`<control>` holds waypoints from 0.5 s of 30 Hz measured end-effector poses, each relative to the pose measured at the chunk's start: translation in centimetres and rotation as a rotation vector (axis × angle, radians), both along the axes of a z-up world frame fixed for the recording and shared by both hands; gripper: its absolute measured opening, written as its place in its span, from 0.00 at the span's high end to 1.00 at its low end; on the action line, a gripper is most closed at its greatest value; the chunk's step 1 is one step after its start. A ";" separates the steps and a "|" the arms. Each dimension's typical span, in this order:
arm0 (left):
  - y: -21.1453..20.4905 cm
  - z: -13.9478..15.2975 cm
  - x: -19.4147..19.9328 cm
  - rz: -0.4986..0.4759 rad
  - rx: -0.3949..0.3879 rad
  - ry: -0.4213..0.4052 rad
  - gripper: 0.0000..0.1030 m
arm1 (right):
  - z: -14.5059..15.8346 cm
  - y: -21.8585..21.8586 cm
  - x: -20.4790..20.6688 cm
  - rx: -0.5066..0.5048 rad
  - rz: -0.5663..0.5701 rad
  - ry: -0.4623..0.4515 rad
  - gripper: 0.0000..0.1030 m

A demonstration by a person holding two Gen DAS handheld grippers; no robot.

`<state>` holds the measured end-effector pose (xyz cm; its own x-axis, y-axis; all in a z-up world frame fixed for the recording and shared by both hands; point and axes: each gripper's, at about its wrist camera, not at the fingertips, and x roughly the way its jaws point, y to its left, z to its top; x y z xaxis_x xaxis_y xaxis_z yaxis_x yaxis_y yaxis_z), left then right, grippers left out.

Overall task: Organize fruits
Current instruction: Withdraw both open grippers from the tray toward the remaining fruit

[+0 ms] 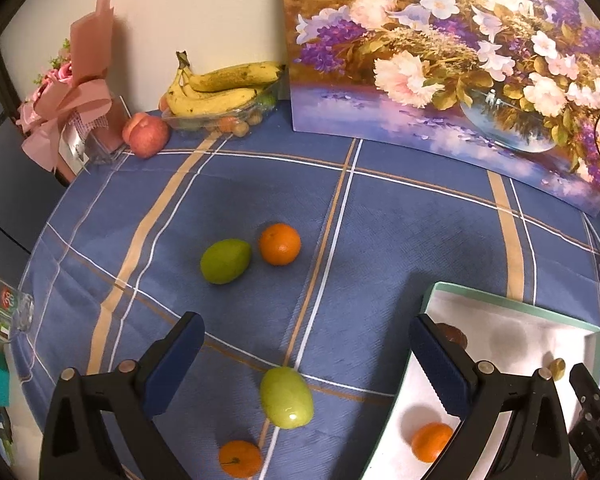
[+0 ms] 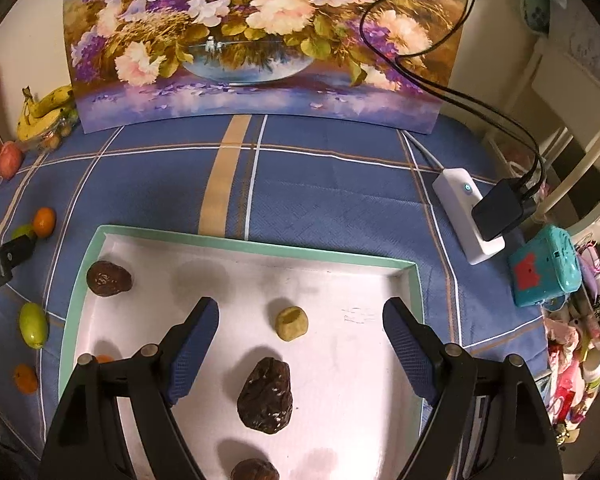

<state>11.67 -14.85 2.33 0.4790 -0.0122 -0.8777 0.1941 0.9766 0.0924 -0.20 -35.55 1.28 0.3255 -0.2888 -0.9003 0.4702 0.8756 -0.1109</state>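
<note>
My left gripper (image 1: 306, 344) is open and empty above the blue cloth. A green fruit (image 1: 286, 397) lies just below the gap between its fingers, with an orange (image 1: 240, 458) nearer still. Farther off lie another green fruit (image 1: 225, 255) and an orange (image 1: 279, 244). A white tray with a mint rim (image 1: 512, 300) at the right holds an orange (image 1: 431, 441). My right gripper (image 2: 300, 326) is open and empty over that tray (image 2: 240, 242). Between its fingers lie a dark wrinkled fruit (image 2: 265, 396) and a small yellowish fruit (image 2: 291, 323). Another dark fruit (image 2: 109, 278) sits in the tray's far left corner.
A flower painting (image 1: 440, 60) leans on the back wall. Bananas on a glass dish (image 1: 220, 88), a peach (image 1: 145, 135) and a pink bouquet (image 1: 72, 92) stand at the back left. A white power strip with a black plug (image 2: 472, 212) and a teal box (image 2: 544, 266) lie right of the tray.
</note>
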 end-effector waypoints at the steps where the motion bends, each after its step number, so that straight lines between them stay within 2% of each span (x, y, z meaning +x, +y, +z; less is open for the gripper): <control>1: 0.1 0.1 0.0 -0.006 0.004 0.000 0.00 | 0.0 0.2 0.0 -0.006 0.001 0.006 0.18; 9: 2.5 0.8 -0.1 -0.020 0.031 -0.011 0.00 | 0.4 1.7 0.0 -0.016 -0.007 0.012 0.18; 15: 5.7 1.5 -0.2 0.014 0.022 -0.021 0.00 | 0.5 4.0 0.1 0.028 0.006 -0.002 0.18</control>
